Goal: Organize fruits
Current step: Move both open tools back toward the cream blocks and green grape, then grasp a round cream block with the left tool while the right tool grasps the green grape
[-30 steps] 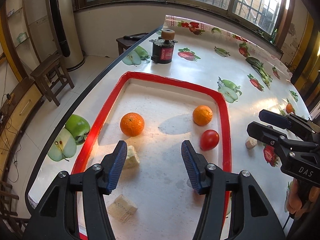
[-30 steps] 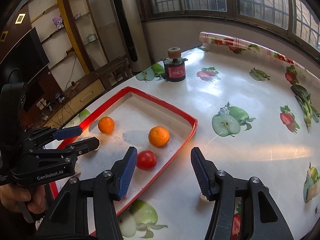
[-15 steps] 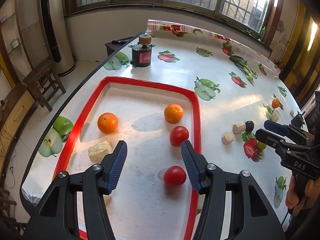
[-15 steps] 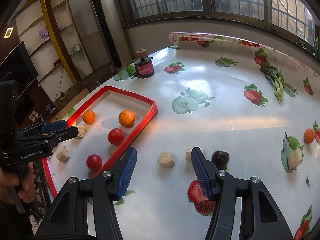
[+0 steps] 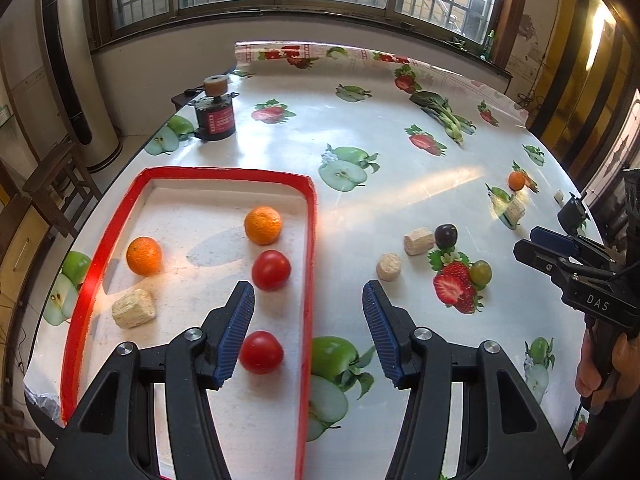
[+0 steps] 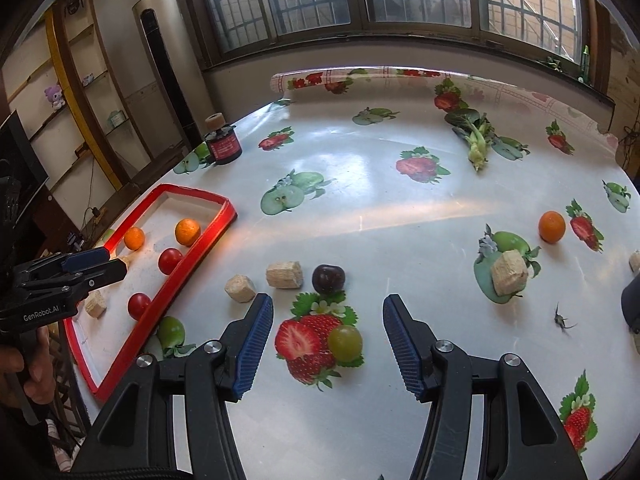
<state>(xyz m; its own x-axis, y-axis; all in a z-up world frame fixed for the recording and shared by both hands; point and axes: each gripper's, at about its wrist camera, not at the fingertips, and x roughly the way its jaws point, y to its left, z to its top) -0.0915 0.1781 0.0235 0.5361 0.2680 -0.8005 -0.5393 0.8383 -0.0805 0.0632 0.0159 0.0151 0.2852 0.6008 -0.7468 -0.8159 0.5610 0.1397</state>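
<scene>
A red-rimmed white tray [image 5: 308,240] [image 6: 200,248] holds two oranges [image 5: 263,225] [image 5: 144,255], two red tomatoes [image 5: 271,270] [image 5: 261,352] and a beige block [image 5: 133,313]. On the table lie a green grape [image 6: 345,343], a dark plum [image 6: 328,279] and another orange [image 6: 551,227]. My left gripper [image 5: 308,332] is open and empty over the tray's right rim. My right gripper [image 6: 328,346] is open and empty, its fingers either side of the grape, above it.
Beige blocks [image 6: 284,275] [image 6: 240,288] [image 6: 509,272] lie among the fruit on the table. A black-and-red jar [image 5: 215,118] stands at the far left. The tablecloth carries printed fruit pictures. The table's edge runs along the left, with chairs beyond it.
Both grippers have pulled back and swung right, away from the tray. A second tomato now lies in the tray near the left gripper. The grape and plum have come into view.
</scene>
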